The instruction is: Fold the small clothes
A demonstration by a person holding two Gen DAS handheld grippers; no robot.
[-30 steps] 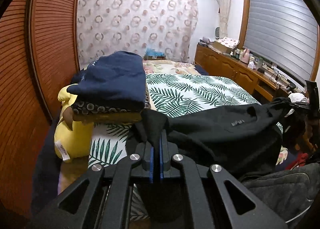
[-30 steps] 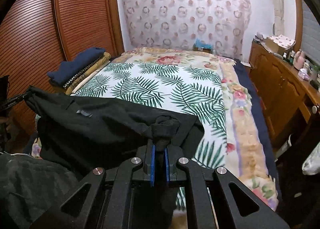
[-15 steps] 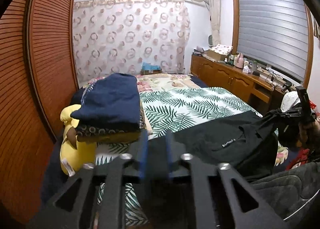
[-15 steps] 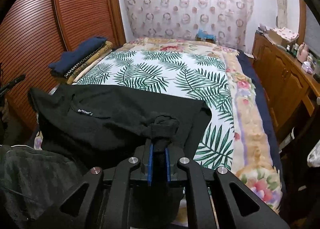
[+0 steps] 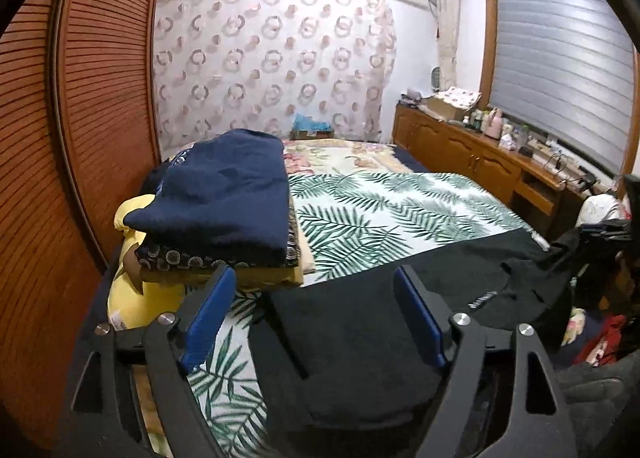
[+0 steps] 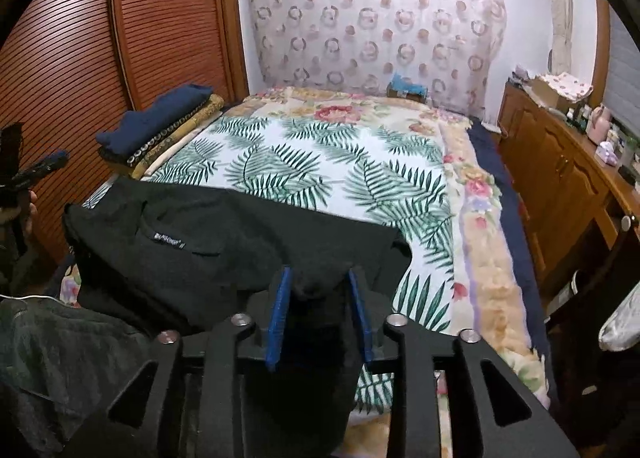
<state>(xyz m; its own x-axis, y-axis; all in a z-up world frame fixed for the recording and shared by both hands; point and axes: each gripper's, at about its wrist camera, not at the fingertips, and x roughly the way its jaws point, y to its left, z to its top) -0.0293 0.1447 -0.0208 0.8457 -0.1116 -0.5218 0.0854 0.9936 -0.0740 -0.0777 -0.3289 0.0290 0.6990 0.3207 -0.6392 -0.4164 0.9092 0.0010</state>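
A black garment (image 5: pixel 400 310) (image 6: pixel 224 250) with a small white label lies spread across the near end of the bed. My left gripper (image 5: pixel 314 276) stands wide open above its left corner, jaws still opening, and the blue pads (image 5: pixel 208 318) are clear of the cloth. The jaws of my right gripper (image 6: pixel 319 278) are opening, with a loose bunch of the black fabric sitting between its pads (image 6: pixel 280 310). Each gripper shows at the edge of the other's view.
A stack of folded clothes (image 5: pixel 224 198) (image 6: pixel 156 118), navy on top, sits at the bed's left side over a yellow cushion (image 5: pixel 132 294). The palm-leaf sheet (image 6: pixel 300 162) stretches beyond. Louvred wooden doors (image 5: pixel 80 118) stand left, a wooden cabinet (image 6: pixel 560 178) right. Dark grey cloth (image 6: pixel 60 358) lies near me.
Both grippers were shut on corners of the black garment. The left one has let go, opened wide and drawn back; the right one has parted. The garment has sunk flat onto the bed.
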